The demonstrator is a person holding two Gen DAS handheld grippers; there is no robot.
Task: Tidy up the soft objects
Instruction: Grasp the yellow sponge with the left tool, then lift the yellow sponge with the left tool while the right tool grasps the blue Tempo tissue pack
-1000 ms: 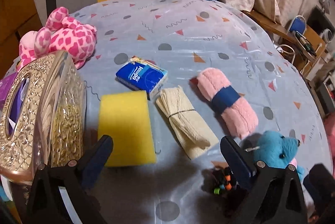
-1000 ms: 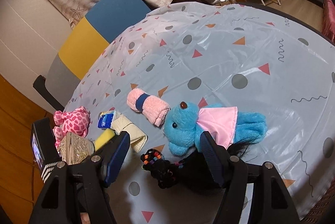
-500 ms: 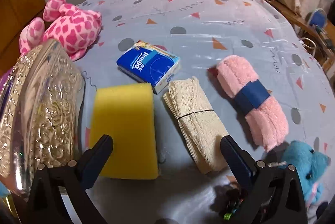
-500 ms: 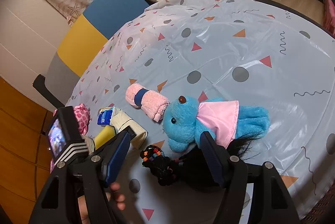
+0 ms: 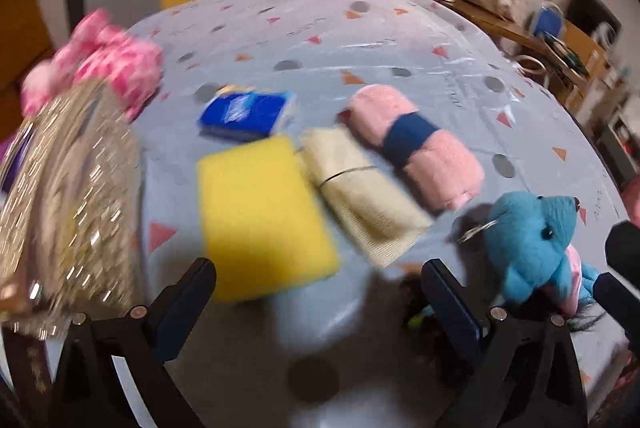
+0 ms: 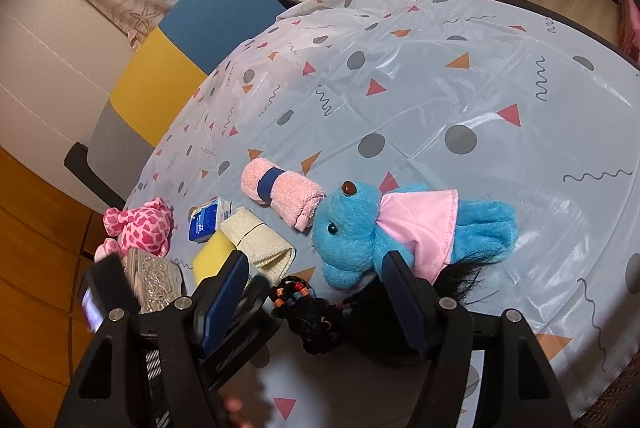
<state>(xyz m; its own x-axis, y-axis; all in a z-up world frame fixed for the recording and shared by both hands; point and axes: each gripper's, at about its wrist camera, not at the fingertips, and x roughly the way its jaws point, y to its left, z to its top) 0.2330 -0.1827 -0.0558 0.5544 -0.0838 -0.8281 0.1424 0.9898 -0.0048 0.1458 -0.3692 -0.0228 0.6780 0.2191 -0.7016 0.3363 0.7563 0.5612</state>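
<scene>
Your left gripper [image 5: 318, 292] has swung right of the sponge [image 5: 262, 216]; both jaws gape empty. Sponge's light, squashy: pinch its long edges.

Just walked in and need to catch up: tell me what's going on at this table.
A person holds a two-finger gripper in each hand over a round table strewn with soft things. Both the left gripper and the right gripper are open and hold nothing. The yellow sponge, cream cloth roll, pink towel roll, blue plush and pink spotted plush all lie loose on it.
</scene>
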